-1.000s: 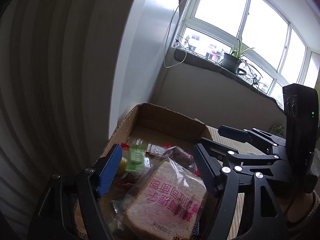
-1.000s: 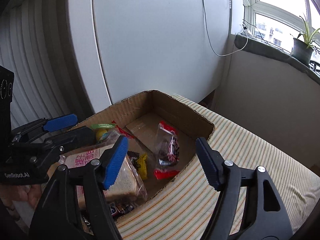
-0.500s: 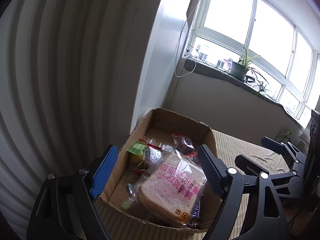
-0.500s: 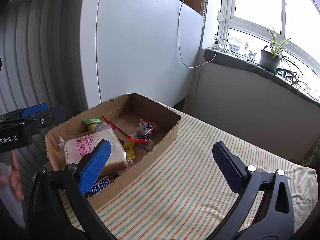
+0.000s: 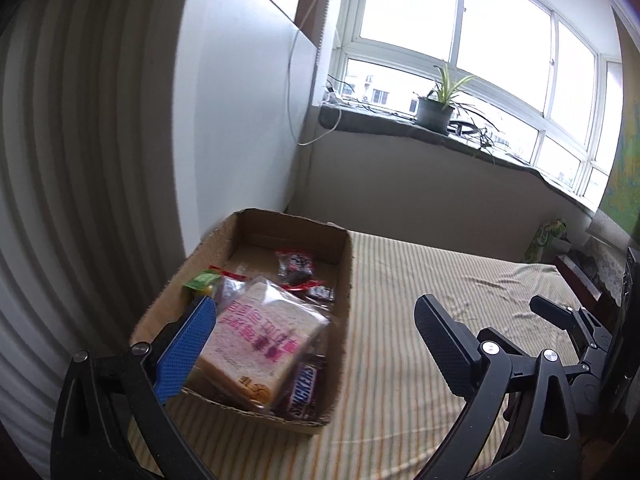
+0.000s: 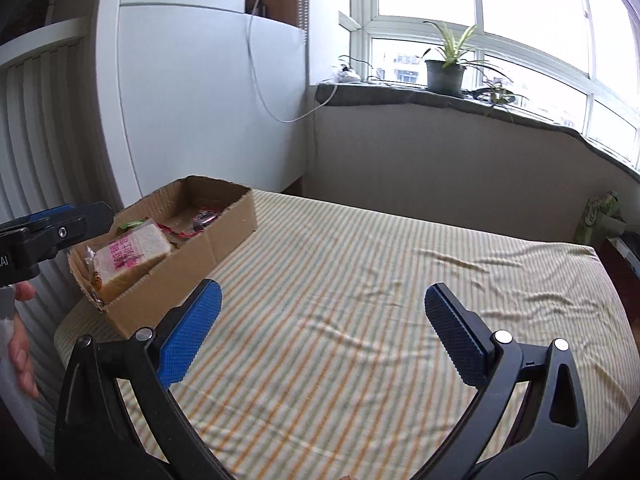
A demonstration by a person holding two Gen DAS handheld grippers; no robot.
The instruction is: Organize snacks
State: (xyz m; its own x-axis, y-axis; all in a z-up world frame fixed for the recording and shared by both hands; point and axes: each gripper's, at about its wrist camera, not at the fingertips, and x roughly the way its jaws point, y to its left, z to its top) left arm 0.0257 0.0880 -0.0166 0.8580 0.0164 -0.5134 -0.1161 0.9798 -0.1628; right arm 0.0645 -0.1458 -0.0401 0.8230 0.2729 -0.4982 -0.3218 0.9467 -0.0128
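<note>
Cardboard box [image 5: 256, 308]: open-topped, brown, on striped cloth [image 5: 400, 320] by the white wall. Contents: bagged sliced bread [image 5: 260, 340] with pink lettering, Snickers bar [image 5: 304, 388], small wrappers. Left gripper [image 5: 316, 344]: jaws opening, empty. Right gripper [image 6: 320, 328]: spread wide, empty.

Both wrist cams, angled down, sharing box [image 5: 340, 264]

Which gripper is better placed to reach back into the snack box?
Left. The left gripper, jaws opening and empty, faces the cardboard box and bread pack. The right gripper looks over bare striped cloth.
</note>
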